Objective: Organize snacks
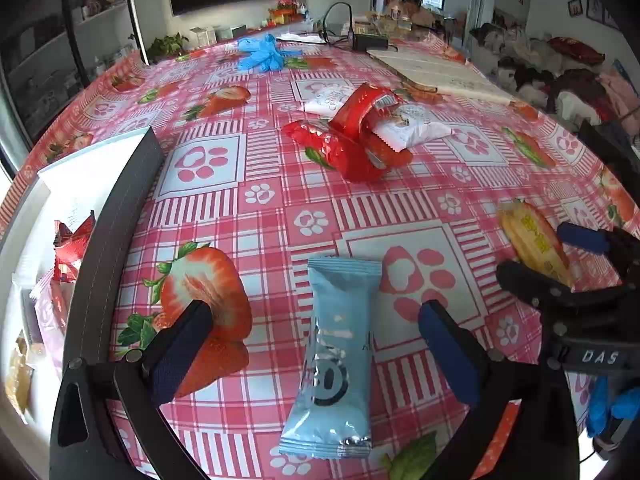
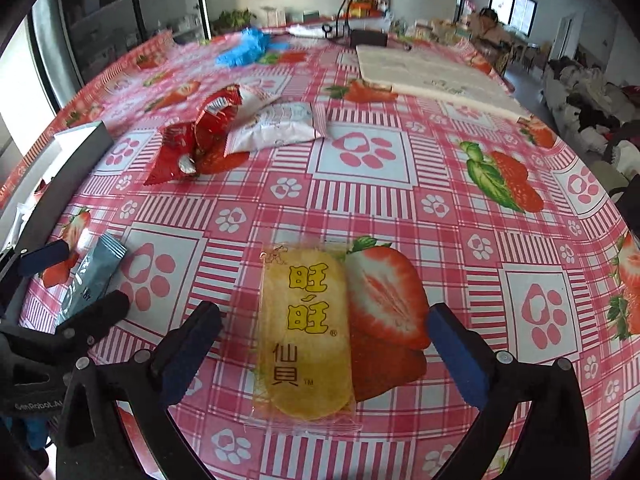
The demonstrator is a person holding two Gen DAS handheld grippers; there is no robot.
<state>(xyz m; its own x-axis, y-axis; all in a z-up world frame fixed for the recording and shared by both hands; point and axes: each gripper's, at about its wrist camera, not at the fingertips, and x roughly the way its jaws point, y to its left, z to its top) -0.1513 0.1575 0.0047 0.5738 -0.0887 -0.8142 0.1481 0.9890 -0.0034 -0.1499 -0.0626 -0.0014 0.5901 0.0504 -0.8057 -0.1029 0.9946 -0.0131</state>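
Note:
My left gripper (image 1: 316, 336) is open, its fingers on either side of a light blue snack packet (image 1: 336, 356) lying flat on the tablecloth. My right gripper (image 2: 324, 340) is open around a yellow rice cracker packet (image 2: 304, 336), also flat on the table. Each gripper shows in the other's view: the right gripper (image 1: 560, 256) straddles the cracker (image 1: 536, 240), and the left gripper (image 2: 76, 276) straddles the blue packet (image 2: 90, 276). A pile of red (image 1: 352, 140) and white (image 1: 412, 124) snack packets lies mid-table. A dark-walled box (image 1: 120, 208) at the left holds several snacks.
Blue gloves (image 1: 260, 52) lie far back. A flat white board (image 1: 436, 72) lies at the back right, with cables and a black adapter (image 1: 368, 40) behind it. The table edge runs along the right; a person sits far back.

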